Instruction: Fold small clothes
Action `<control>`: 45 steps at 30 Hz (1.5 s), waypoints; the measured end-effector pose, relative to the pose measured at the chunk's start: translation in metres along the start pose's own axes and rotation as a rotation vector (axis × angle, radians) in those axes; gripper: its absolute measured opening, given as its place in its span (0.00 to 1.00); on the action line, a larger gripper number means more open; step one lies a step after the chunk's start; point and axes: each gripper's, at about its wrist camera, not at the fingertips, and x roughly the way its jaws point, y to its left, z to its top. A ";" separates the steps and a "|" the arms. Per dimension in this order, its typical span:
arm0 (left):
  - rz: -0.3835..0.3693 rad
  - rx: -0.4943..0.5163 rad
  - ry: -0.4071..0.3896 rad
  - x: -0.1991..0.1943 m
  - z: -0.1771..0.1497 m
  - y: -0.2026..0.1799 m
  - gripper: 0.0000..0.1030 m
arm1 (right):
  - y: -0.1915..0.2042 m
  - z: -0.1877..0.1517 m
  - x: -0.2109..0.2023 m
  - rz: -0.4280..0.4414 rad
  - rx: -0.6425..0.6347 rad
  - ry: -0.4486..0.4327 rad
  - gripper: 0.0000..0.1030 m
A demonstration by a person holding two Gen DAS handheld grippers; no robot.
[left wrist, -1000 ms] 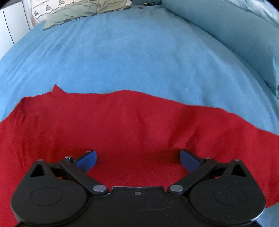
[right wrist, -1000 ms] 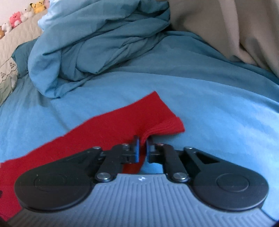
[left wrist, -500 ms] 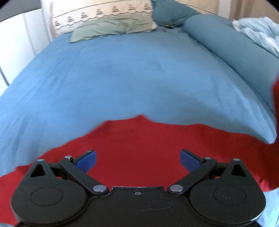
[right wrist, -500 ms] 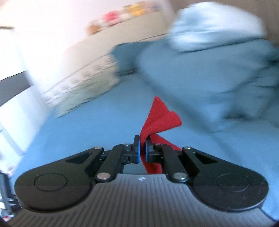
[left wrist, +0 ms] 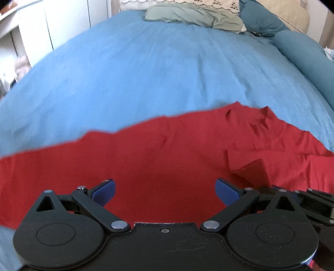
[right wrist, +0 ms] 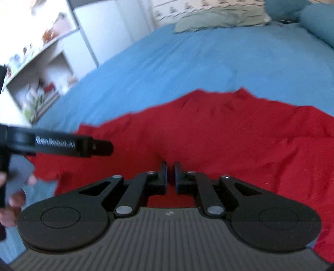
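A red garment (left wrist: 158, 158) lies spread on the blue bedcover (left wrist: 158, 68). In the left wrist view its right end is folded over onto itself, with a cuff (left wrist: 253, 172) lying on top. My left gripper (left wrist: 165, 190) is open and empty, low over the red cloth. My right gripper (right wrist: 170, 177) is shut on a pinch of the red garment (right wrist: 229, 133) and holds it over the spread cloth. The right gripper's body shows at the right edge of the left wrist view (left wrist: 313, 204). The left gripper's finger (right wrist: 62, 143) crosses the left side of the right wrist view.
A grey-green pillow (left wrist: 194, 14) and a patterned cream pillow (left wrist: 213, 2) lie at the head of the bed. A teal bolster (left wrist: 304, 54) runs along the right. White shelves (right wrist: 37, 68) and cupboards (left wrist: 41, 31) stand left of the bed.
My right gripper has carried the sleeve end leftwards across the garment, swinging from the far right side to over the cloth beside the left gripper. The left gripper stayed open.
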 end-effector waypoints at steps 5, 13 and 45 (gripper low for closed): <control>-0.039 -0.065 0.043 -0.002 -0.002 -0.003 0.99 | 0.000 0.004 -0.001 -0.034 -0.037 0.026 0.63; -0.207 -0.084 0.096 0.003 -0.007 -0.047 0.86 | -0.035 -0.012 -0.077 -0.206 -0.073 0.014 0.94; -0.005 -0.168 -0.211 -0.018 0.005 -0.016 0.04 | -0.135 -0.040 -0.083 -0.710 -0.035 0.058 0.97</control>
